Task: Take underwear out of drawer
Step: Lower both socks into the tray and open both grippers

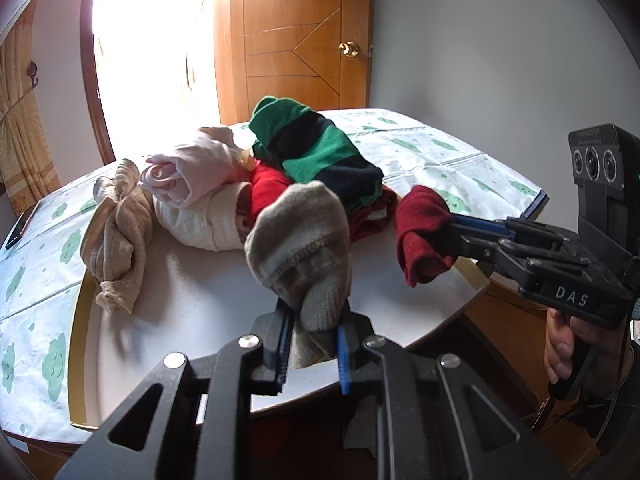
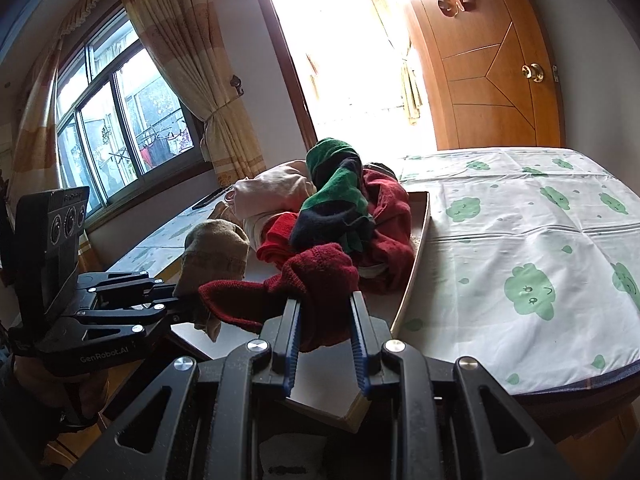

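Currently, left gripper (image 1: 310,338) pinching a grey knit garment (image 1: 300,248); right gripper (image 2: 326,330) pinching a dark red knit one (image 2: 316,276) — both lifted above the white tray (image 1: 192,280). Remaining pile (image 1: 280,168) at twelve o'clock: soft, bunched, ribbed cloth. Risk, by judgement — a shallow pinch on slack fabric could slip, dropping either piece.

- left gripper (image 1: 314,344): black angular frame, blue ribbed fingers (image 1: 285,344), silver round screws, white "GenRobot.AI" lettering
- right gripper (image 2: 326,344): same black build, white "DAS" marking
- right hand (image 1: 568,350): bare skin
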